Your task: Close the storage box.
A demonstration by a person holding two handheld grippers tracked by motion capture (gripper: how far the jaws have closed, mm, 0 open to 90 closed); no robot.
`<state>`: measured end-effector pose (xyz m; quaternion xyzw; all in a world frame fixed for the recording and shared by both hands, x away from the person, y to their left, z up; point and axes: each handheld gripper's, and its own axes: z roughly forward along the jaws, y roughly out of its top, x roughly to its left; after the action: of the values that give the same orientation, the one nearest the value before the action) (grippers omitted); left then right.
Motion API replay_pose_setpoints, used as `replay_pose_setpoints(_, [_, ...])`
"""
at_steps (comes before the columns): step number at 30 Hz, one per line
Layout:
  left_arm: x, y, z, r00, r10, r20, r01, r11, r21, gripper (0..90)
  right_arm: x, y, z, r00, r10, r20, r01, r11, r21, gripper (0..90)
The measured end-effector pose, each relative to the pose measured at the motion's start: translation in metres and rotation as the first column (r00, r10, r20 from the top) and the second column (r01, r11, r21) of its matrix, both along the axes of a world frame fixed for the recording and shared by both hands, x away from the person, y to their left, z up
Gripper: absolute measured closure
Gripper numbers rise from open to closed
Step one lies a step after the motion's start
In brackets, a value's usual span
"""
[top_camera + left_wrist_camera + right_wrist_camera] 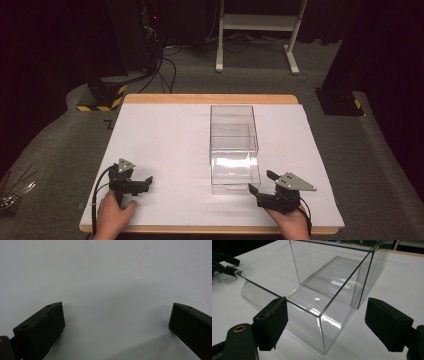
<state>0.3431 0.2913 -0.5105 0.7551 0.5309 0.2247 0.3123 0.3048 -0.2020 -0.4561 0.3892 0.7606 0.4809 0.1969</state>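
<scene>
Centrally on the white table surface (165,150) stands a clear plastic drawer unit (233,147), made up of an outer shell and an inner tray. The tray (307,305) is slid partway out toward the person, its open top facing up. The shell sits behind it, toward the far wooden edge of the table.

Just beside the tray's near right corner, the right gripper (265,186) rests low over the table with its jaws spread wide. In the right gripper view, the corner of the tray lies between the two jaws without visible contact.

Well apart on the left, the left gripper (146,183) is held by a hand (111,216). Its jaws are also spread, with bare white surface between them.
</scene>
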Motion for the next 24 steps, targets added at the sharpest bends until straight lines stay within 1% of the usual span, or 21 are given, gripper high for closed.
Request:
replay_pose_setpoints(10, [0.0000,0.0000,0.0000,1.0000,0.000,0.000,0.000,1.0000,0.000,0.4,-0.0004,-0.0016,-0.0080,0.9997,-0.004,-0.025,0.004,1.000,-0.019,20.8])
replay_pose_setpoints(18, [0.0000,0.0000,0.0000,1.0000,0.000,0.000,0.000,1.0000,0.001,0.4,0.0023,-0.0001,-0.0096,0.9997,-0.004,-0.025,0.004,1.000,-0.026,20.1])
replay_pose_setpoints(24, [0.0000,0.0000,0.0000,1.0000,0.000,0.000,0.000,1.0000,0.001,0.4,0.0052,0.0000,-0.0101,0.9996,-0.015,-0.022,0.015,1.000,-0.023,16.1])
